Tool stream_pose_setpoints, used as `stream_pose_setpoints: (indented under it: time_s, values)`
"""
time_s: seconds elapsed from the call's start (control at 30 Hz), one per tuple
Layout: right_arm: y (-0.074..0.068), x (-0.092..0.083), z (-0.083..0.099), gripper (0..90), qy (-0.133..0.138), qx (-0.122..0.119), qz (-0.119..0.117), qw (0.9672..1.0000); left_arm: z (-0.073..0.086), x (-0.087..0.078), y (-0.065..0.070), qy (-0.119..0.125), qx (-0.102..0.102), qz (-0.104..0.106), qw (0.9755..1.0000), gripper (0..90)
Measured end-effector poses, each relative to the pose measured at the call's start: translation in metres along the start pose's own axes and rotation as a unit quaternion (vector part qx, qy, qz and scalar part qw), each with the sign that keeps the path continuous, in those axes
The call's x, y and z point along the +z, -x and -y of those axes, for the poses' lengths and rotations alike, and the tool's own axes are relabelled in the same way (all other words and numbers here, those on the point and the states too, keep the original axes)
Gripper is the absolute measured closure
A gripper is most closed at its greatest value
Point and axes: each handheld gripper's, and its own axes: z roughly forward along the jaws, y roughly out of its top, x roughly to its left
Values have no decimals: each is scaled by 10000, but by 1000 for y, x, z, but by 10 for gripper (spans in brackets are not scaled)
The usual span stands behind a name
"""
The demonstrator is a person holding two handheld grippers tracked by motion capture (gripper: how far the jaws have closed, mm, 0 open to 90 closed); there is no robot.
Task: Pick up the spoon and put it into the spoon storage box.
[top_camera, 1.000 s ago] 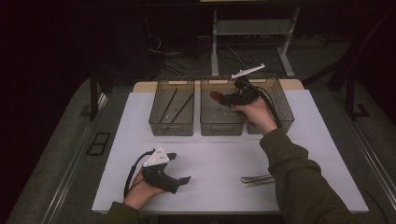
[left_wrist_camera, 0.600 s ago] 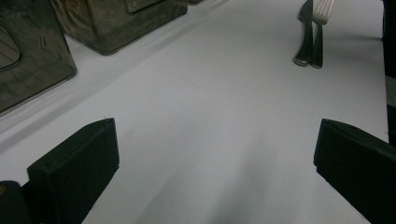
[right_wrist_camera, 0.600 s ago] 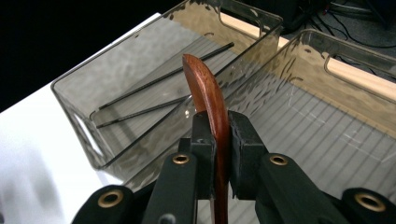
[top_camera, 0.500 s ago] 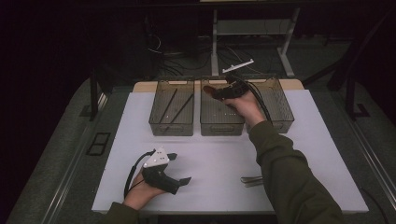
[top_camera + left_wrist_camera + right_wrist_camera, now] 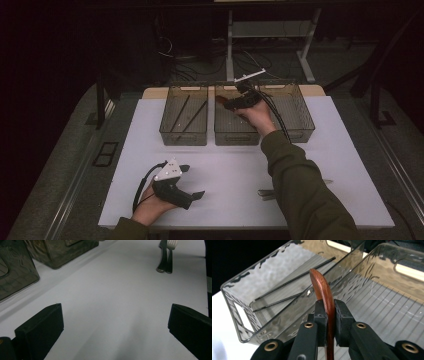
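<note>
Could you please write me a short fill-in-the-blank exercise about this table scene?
1. The right gripper is shut on a brown ____ utensil.
2. The left bin holds two thin black ____.
3. The left gripper has its jaws ____.
4. Three clear bins stand in a ____.

Missing words: wooden; sticks; open; row

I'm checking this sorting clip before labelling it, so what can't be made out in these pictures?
- Wooden utensil: right gripper view, lower end hidden between the right gripper pads.
- Cutlery: high view, mostly behind the sleeve.
- Fork: left gripper view, tines cut off by the top edge.
</note>
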Motion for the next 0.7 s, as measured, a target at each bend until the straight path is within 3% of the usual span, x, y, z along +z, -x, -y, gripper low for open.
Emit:
stream_pose_setpoints:
  time_s: [0.27,0.53,0.7]
  values:
    - [-1,6,3,798,-198,-87,98,9997,0,0,1,-22,-2,1,10000,0]
    - [-2,2,5,656,-195,-82,145,9997,0,0,0,-32,30,-5,10000,0]
    - [-2,-8,8,593,-41,-99,150,9998,1,0,0,-36,-17,-9,10000,0]
